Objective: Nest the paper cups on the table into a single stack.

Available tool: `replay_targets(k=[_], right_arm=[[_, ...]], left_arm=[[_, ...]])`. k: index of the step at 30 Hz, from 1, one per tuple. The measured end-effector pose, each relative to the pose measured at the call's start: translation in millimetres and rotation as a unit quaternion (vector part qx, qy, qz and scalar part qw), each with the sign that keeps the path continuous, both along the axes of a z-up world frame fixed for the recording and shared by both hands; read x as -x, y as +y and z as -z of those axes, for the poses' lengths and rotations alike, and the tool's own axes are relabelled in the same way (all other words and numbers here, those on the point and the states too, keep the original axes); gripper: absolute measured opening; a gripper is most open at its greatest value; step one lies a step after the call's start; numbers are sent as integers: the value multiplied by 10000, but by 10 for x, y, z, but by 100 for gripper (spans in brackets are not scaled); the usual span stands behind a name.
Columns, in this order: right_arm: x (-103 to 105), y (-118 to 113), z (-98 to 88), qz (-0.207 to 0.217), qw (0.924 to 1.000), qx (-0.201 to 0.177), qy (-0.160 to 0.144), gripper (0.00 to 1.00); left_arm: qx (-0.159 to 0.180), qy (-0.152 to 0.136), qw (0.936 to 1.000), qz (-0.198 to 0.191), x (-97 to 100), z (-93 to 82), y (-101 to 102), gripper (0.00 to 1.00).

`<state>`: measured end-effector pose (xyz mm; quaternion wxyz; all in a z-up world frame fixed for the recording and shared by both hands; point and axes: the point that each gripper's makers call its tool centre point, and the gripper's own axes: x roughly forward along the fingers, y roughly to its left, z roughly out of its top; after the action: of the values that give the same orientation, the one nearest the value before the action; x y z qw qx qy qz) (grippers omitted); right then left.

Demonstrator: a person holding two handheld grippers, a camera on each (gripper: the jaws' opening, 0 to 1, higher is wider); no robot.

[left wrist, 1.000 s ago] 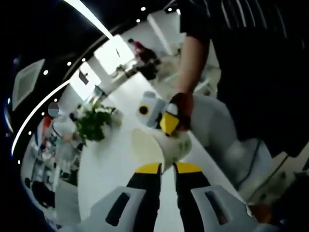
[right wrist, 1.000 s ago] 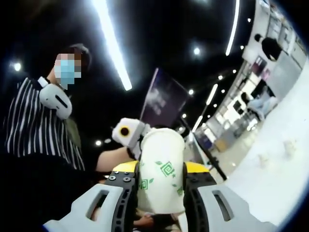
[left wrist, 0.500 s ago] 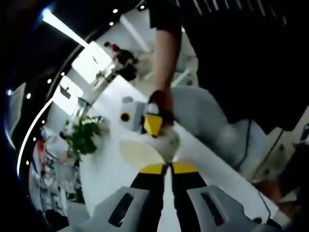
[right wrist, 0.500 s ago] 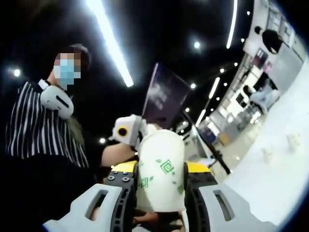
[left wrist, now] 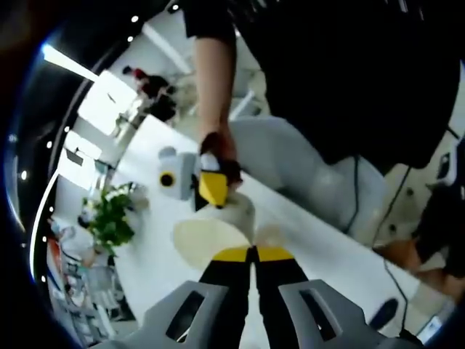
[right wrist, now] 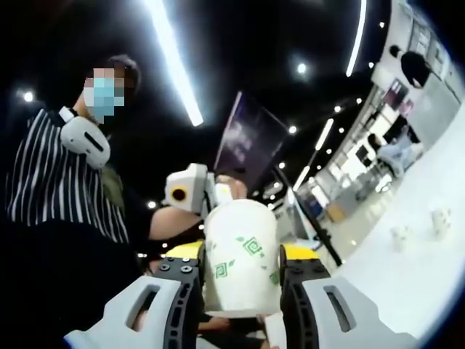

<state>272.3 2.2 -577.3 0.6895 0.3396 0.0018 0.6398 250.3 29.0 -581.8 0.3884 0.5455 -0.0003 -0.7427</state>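
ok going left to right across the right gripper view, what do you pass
person in a striped top → left gripper → paper cup with a green pattern, held between the right gripper's jaws → dark sign panel → two small cups on the white table

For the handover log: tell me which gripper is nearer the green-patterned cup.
Right. The right gripper clamps the cup between its jaws. The left gripper, jaws shut, sits just off the cup's rim, pointing at its open mouth.
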Motion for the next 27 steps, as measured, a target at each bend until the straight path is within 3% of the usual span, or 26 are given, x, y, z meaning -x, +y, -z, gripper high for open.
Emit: replay_targets(k=[12,17,20,24,26,27], right_arm=[[-31,-375,167,545,9982,247,67,44],[-112,-591,247,1022,9929,607,64,55],[-190,-759,262,1490,9847,894,-143,60],[-260,-881,400,1745,9740,1430,-207,62],[-281,-909,453,1851,9672,1707,-323,64],[-314,-939,479,2007,9595,1922,-454,67]], left_arm=[[-283,-91,9993,216,-86,25,-20,0],[-583,-209,9976,324,-123,119,23,0],[-752,-229,9962,363,-118,193,44,0],[-993,-449,9929,481,-153,307,81,0],[-1058,-503,9918,501,-173,346,87,0],[-1110,-500,9912,519,-174,375,90,0]])
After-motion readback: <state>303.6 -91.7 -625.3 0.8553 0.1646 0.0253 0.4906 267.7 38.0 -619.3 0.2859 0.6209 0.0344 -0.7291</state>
